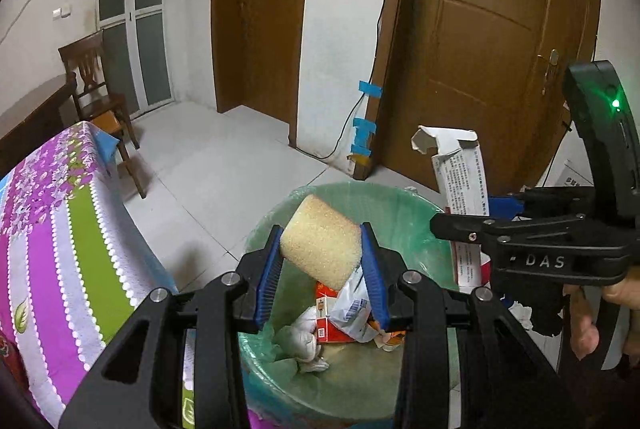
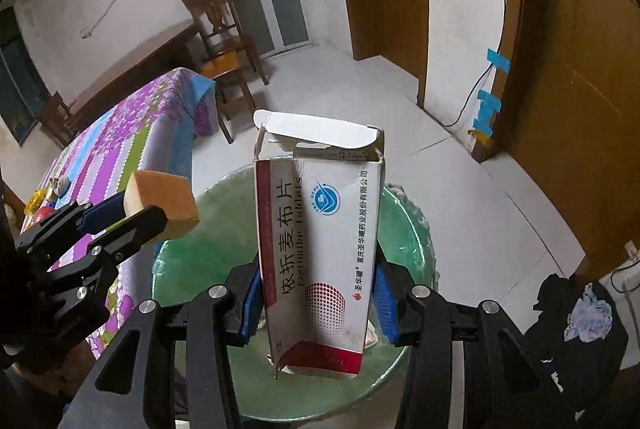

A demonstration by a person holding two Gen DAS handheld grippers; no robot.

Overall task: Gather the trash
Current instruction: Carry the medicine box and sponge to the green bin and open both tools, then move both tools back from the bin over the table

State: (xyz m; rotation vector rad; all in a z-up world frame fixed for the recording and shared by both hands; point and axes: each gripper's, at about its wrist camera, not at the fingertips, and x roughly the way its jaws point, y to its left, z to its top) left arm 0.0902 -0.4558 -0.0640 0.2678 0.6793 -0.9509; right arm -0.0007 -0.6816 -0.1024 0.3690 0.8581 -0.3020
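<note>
Sponge [image 1: 320, 243] (tilted) pinched in left gripper [image 1: 322, 269]; right gripper [image 2: 318, 293] clamps upright box [image 2: 320, 257] over bin [image 1: 404, 197].

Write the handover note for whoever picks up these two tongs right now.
Left tongs: shut on the yellow sponge, held over the trash bin.
Right tongs: shut on the torn medicine box, upright, flap open, also above the bin.
Bin: green liner, on the floor beside the flowered tablecloth; it already holds a red carton, crumpled white paper and a plastic wrapper.
Done: both pieces picked up and carried to the bin.
Left: open both tongs to drop them in. A few small items sit at the far end of the table; I cannot tell whether they are trash.
</note>
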